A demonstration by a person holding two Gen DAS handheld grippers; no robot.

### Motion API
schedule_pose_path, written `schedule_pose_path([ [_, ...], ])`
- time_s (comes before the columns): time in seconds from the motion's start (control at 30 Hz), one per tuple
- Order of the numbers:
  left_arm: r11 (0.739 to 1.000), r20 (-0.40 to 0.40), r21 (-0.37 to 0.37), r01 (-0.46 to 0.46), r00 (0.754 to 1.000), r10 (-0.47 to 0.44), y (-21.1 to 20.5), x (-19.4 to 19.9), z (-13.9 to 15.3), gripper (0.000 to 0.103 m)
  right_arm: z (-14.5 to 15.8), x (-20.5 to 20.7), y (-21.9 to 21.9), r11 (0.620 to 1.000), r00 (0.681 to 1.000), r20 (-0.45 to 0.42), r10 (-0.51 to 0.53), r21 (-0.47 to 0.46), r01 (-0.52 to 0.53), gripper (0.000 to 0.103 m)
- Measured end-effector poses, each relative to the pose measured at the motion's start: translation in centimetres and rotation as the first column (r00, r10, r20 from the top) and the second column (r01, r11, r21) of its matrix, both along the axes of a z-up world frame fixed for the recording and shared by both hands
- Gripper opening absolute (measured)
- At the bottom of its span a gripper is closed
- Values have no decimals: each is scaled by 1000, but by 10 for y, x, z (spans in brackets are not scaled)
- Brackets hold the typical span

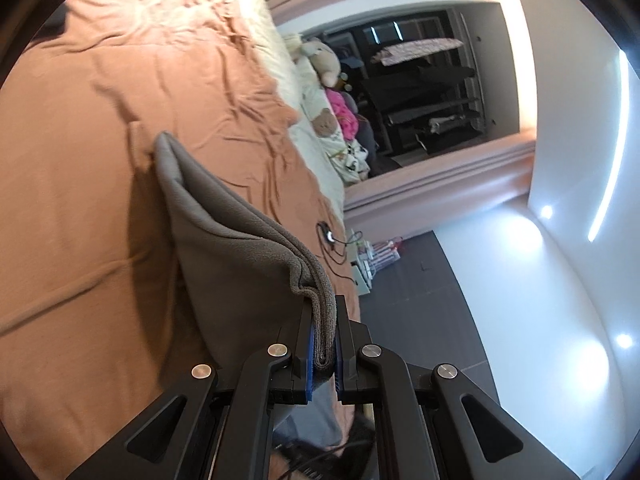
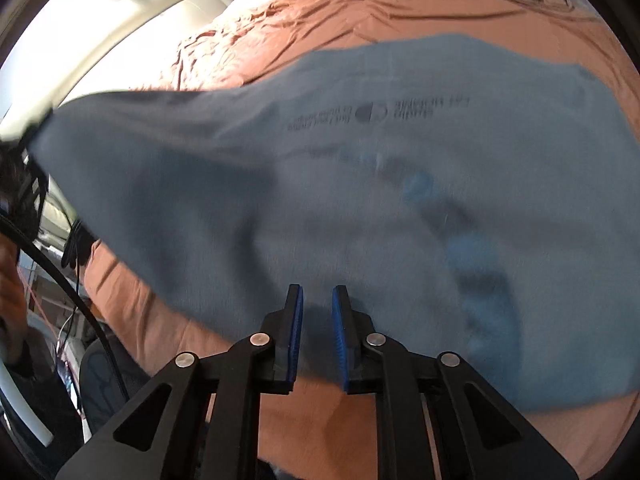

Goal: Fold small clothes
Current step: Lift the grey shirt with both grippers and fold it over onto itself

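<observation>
Left hand-held gripper (image 1: 324,344) pinches the grey garment's (image 1: 224,232) bunched edge. Right hand-held gripper (image 2: 318,320) is nearly closed, empty — a layer could slip and drop onto the bed (image 1: 80,120).

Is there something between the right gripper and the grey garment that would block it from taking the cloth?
Nothing visible does. The right gripper hangs just over the grey garment, jaws a little apart with no cloth between them. The left gripper is shut on a folded edge of the garment, above the orange bedsheet.
</observation>
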State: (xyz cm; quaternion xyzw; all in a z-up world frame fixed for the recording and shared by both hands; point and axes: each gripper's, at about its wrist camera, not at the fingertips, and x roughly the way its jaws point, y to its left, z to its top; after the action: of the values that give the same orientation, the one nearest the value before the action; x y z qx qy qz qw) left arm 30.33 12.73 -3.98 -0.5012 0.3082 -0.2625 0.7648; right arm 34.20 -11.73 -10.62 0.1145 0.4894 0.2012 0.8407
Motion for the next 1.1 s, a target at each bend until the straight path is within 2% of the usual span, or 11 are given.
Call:
schedule_pose_path([
  [0.13,999,23,18,48,999,-49,-23,14,17,7,-8,-9,1,1000,1000,-10,21,-1,-21,12],
  [0.37,991,50,40,128,990,-130,-67,30,35,7,-10,-13,-13,998,997,-70,8,59,-4,10],
  [0.53,982,67,62,176,981,-180,-96,36,49,7,8,-19,-40,997,1000,-27,-8,74,10,10],
  [0.63,975,71,78,208,974,-213,-115,40,54,7,24,-25,-66,994,998,19,-57,93,55,11],
  [0.9,947,51,118,297,951,-305,-175,52,54,7,44,-42,-137,976,983,53,-174,144,165,13],
  [0.97,940,42,128,316,945,-324,-189,53,52,7,45,-49,-152,969,978,53,-200,157,190,18],
  [1.1,922,20,152,355,932,-362,-218,52,46,7,45,-65,-176,956,967,61,-247,176,233,40],
])
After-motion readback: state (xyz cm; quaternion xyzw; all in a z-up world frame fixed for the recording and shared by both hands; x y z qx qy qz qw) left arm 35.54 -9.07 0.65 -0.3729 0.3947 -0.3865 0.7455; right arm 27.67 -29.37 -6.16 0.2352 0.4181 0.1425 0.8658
